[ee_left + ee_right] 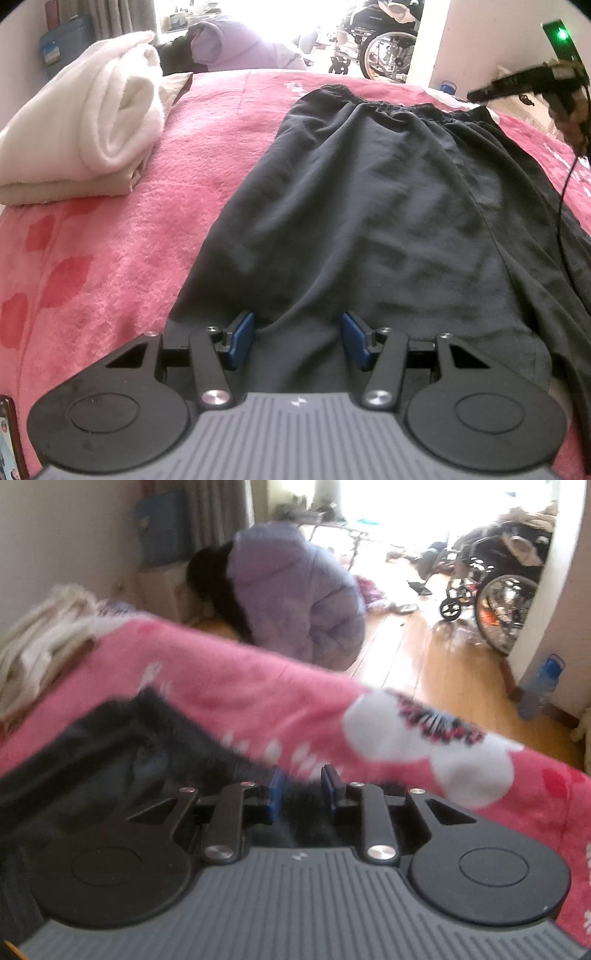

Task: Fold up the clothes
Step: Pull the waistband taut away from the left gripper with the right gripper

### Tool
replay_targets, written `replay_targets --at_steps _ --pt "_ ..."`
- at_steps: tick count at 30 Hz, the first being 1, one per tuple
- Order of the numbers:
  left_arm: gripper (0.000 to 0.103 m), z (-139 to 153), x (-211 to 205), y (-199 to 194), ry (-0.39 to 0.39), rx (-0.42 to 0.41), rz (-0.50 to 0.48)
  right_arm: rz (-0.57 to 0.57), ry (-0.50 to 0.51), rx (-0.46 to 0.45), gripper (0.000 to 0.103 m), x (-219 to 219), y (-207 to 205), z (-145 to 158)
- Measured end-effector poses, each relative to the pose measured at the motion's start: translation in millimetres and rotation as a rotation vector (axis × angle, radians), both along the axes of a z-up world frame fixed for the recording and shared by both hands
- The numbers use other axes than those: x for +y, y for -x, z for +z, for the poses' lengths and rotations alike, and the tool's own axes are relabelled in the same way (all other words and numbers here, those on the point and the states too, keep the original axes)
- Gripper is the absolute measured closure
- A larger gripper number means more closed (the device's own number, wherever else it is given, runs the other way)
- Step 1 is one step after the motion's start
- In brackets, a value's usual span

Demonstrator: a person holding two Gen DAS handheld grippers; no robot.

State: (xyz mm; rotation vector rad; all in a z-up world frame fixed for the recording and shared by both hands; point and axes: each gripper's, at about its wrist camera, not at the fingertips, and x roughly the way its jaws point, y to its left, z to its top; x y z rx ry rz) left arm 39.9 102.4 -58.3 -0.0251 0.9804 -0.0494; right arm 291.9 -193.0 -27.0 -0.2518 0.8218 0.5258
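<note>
- On the bed, over the pink blanket (122, 236), I see the black trousers (369, 206) laid flat, their elastic waistband (388, 105) at the far end and the cloth running back toward me.
- Their long axis runs straight away from my left hand-held gripper (298, 341), almost in line with its fingers; the near end of the cloth passes between and under the blue pads (243, 338).
- My left hand-held gripper stands released, jaws wide apart, with black cloth lying in the gap but not pinched.
- My right hand-held gripper (303, 794) sits at the far right corner, by the waistband; in the left view I see its body (517, 83) reaching in over that corner.
- Its jaws are narrowed, a small gap showing between the pads with dark cloth in it. The right view is blurred, so I cannot tell whether the cloth is gripped or merely lies there.
- So each hand is nearer one end: left at the near end, right at the waistband end.
- I judge that a fold along the length would turn on these two ends, but whether the trousers are already doubled leg on leg I cannot settle from here.
- The cloth looks thin and limp, softly wrinkled, gathered at the waistband; I expect it to sag and slide.
- A folded white towel (92, 122) lies well to the left.
</note>
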Motion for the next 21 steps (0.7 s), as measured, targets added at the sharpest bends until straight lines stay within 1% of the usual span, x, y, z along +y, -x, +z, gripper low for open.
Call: replay_targets --at_steps 3,4,6,8,13,15,18,21 --pt "0.048 -0.3 -0.8 1.2 -0.010 -0.001 -0.002 -0.024 0.102 -0.012 0.083 8.2 -4.4 -26.3" --pt "0.048 -0.4 -1.2 1.7 -0.013 -0.001 -0.001 -0.051 0.105 -0.012 0.083 4.2 -10.1 -32.0" --pt "0.048 -0.6 -1.6 2.7 -0.017 -0.002 -0.002 -0.113 0.097 -0.008 0.083 -6.4 -22.9 -42.5" --pt "0.048 -0.8 -1.7 3.8 -0.020 -0.002 -0.004 -0.160 0.045 0.007 0.084 -18.0 -32.3 -43.7" --pt "0.048 -1.5 -1.5 5.8 -0.026 -0.002 -0.010 -0.213 0.024 0.001 0.083 -24.3 -43.8 -49.2" --pt "0.048 -2.2 -1.3 5.1 -0.027 -0.002 -0.011 -0.234 0.016 0.003 0.083 -24.7 -46.5 -50.0" --pt "0.047 -2.6 -1.8 4.6 -0.031 -0.009 -0.015 -0.315 -0.034 0.012 0.083 -35.4 -51.6 -41.0" --pt "0.047 -2.8 -1.7 5.3 -0.029 -0.021 -0.016 -0.405 -0.075 -0.023 0.081 -58.0 -44.8 -16.5"
